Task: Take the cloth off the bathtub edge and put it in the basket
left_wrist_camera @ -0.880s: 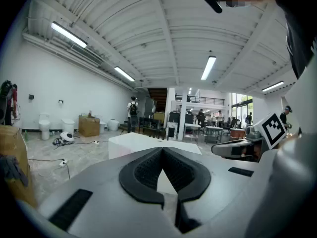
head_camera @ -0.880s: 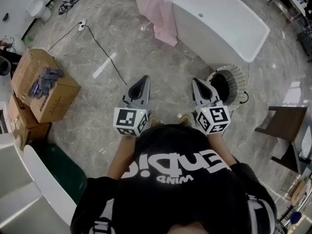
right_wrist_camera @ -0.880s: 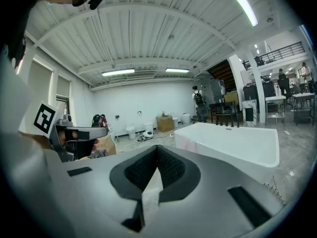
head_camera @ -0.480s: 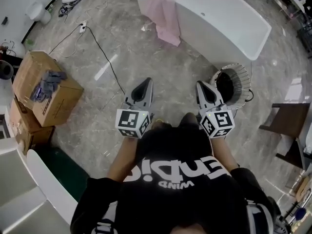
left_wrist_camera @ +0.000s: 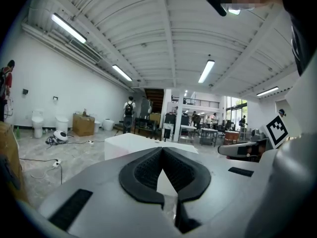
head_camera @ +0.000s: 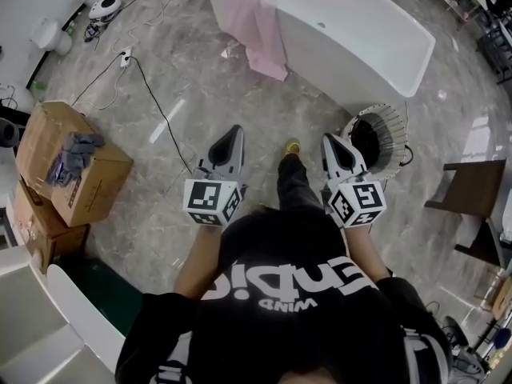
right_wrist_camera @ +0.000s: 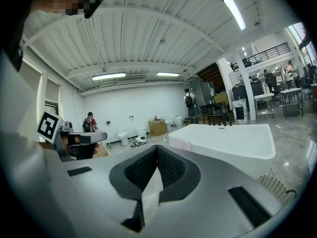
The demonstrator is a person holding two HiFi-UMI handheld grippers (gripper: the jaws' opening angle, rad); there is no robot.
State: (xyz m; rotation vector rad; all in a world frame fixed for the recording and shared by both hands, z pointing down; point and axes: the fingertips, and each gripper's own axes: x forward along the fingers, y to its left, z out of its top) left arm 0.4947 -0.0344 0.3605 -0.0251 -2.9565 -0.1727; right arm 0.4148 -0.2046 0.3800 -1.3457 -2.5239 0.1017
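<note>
The person holds the left gripper [head_camera: 233, 133] and the right gripper [head_camera: 330, 140] side by side, pointing forward and slightly downward. Both are clenched on nothing. Well ahead, the pink cloth [head_camera: 254, 24] hangs over the white bathtub's [head_camera: 360, 38] edge. The wire basket [head_camera: 391, 125] stands by the tub's end.

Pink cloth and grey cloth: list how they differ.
Colour: the pink cloth is pale pink, and the grey cloth is dark grey.
Pose: the pink cloth hangs down over the bathtub edge, while the grey cloth lies crumpled on top of a box.
Size: the pink cloth looks much larger than the grey cloth.
Both are limp fabric resting on something else.
</note>
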